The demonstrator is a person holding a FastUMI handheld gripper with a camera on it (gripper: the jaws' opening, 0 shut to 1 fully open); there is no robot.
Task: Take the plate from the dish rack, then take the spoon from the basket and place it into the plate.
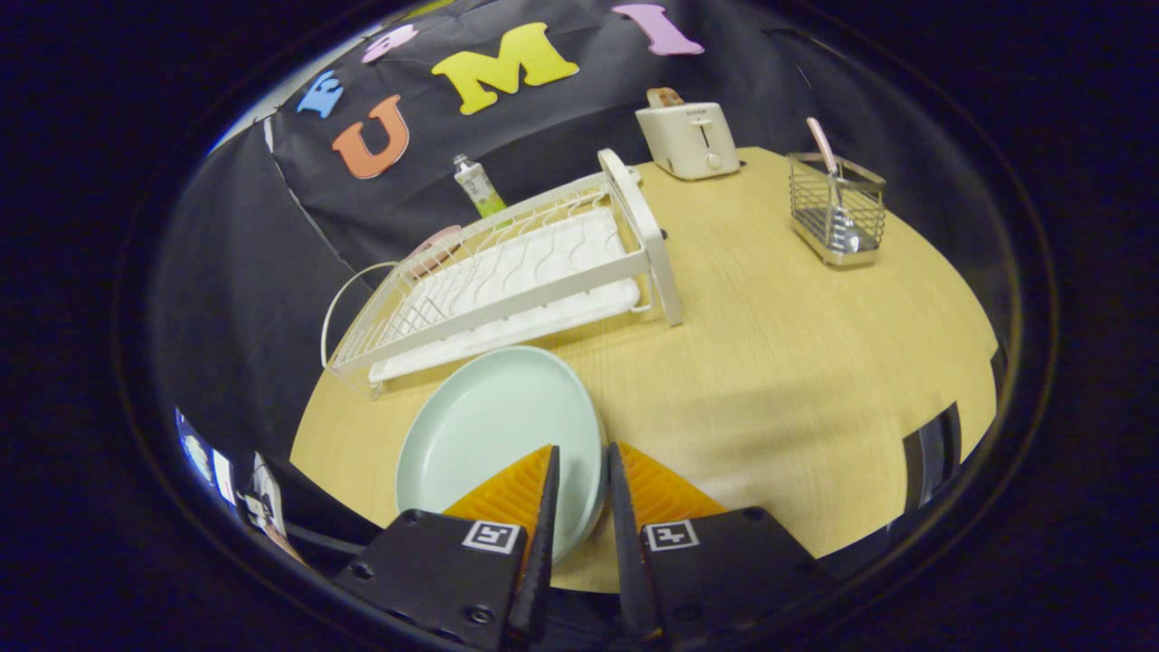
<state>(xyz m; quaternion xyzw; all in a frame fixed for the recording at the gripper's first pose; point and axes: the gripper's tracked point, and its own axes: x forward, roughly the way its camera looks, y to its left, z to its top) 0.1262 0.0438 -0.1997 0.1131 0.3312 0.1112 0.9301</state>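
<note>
Gripper view: gripper (582, 471) low over the wooden bench (797, 362), jaws nearly together with a narrow gap, and the rim of the pale green plate (493, 426) sits in that gap, so the jaws look clamped on the plate's edge, one finger over the plate's inside, the other outside the rim. Contact on both sides seems likely but the far finger's touch is not fully clear. Plate is out of the dish rack, lying just in front of it, near or on the bench surface; can't tell if it is resting or slightly lifted. White wire dish rack (507, 281) with white drip tray sits just beyond the plate, tilted across the view, slots empty apart from something pinkish at its far end, too small to identify. Metal wire basket (838, 217) stands well apart from the rack, beyond the fingers on the other side of the bench, with the spoon (826, 154) upright in it, pink handle sticking out above the rim. Cream toaster (690, 138) with toast in the slot at the far bench edge, between rack and basket. Small tube (477, 186) with green label stands behind the rack against the booth wall.
</note>
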